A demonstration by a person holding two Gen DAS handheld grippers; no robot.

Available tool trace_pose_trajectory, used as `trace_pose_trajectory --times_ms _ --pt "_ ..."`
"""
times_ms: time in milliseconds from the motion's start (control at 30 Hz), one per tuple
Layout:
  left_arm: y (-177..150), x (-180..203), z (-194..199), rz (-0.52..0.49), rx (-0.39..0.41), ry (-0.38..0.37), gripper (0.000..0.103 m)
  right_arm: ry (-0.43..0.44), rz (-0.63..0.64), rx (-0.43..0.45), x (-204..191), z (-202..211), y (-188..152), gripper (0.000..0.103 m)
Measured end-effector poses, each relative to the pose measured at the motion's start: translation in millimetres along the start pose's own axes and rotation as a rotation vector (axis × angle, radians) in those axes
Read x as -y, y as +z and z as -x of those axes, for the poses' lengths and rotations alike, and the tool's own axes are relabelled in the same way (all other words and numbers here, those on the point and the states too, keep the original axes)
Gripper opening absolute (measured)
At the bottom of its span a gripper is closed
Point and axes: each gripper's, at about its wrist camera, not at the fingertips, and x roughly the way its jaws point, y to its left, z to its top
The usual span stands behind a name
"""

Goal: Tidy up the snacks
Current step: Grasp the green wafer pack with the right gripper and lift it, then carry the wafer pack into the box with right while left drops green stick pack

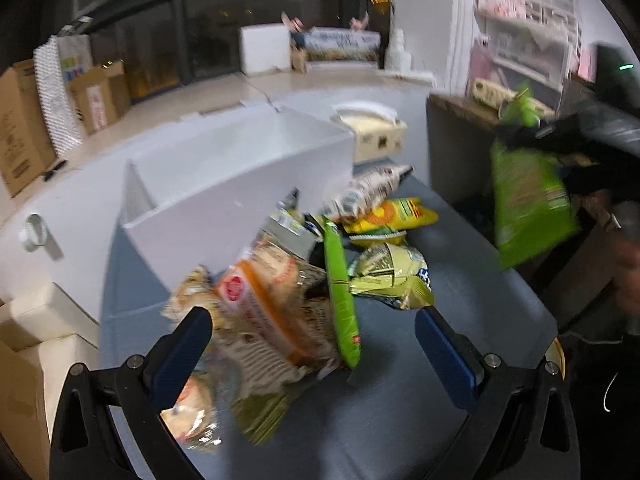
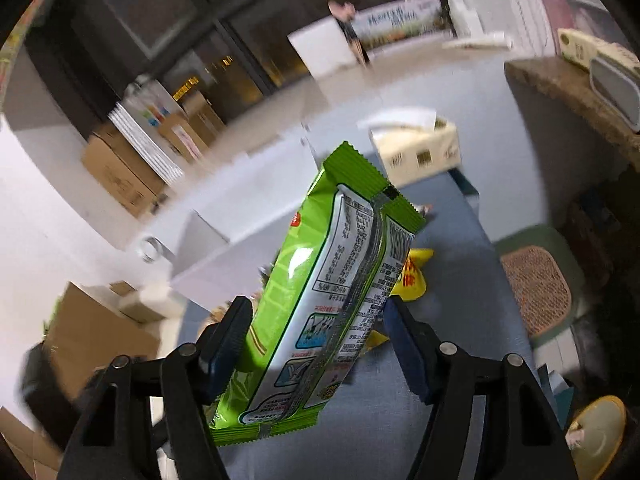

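A pile of snack bags lies on the grey table (image 1: 400,420): an orange-and-tan bag (image 1: 268,308), a thin green packet (image 1: 340,292), a gold-green bag (image 1: 392,276), a yellow bag (image 1: 396,216) and a silver patterned bag (image 1: 368,192). My left gripper (image 1: 314,344) is open just above the near end of the pile, its fingers either side of the orange-and-tan bag. My right gripper (image 2: 316,334) is shut on a large green snack bag (image 2: 332,292) and holds it in the air; it also shows at the right of the left wrist view (image 1: 528,200).
A white open box (image 1: 240,176) stands on the table behind the pile. A tissue box (image 1: 376,136) sits farther back. A dark cabinet (image 1: 460,152) is at the right. Cardboard boxes (image 1: 24,132) line the left wall. A green stool (image 2: 536,280) stands right of the table.
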Motion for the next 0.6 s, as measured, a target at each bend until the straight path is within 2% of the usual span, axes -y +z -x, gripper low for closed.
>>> trace_pose_trajectory --times_ms 100,267,333,367,400,433,467,500,600 --pt "1 7 -27 -0.006 -0.070 -0.038 0.103 0.024 0.012 0.050 2 21 -2 0.073" --pt "3 16 -64 -0.015 -0.152 -0.052 0.103 0.036 0.018 0.102 4 41 -9 0.073" --pt "3 17 -72 -0.020 -0.175 -0.042 0.098 0.036 0.016 0.109 5 43 -9 0.073" --pt "2 19 -74 -0.027 -0.183 -0.036 0.083 0.038 0.014 0.112 5 44 -9 0.073" --pt "2 19 -76 -0.035 -0.195 -0.029 0.064 0.039 0.012 0.113 5 45 -10 0.073" --pt "1 20 -79 -0.044 -0.214 -0.022 0.054 0.039 0.009 0.112 6 47 -10 0.073" --pt "0 21 -80 -0.050 -0.226 -0.012 0.034 0.040 0.005 0.111 6 48 -13 0.073" --pt "1 20 -83 -0.050 -0.234 -0.010 0.021 0.043 0.002 0.108 6 47 -13 0.073" --pt "0 15 -80 -0.021 -0.232 -0.035 0.017 0.046 -0.002 0.101 8 45 -17 0.073"
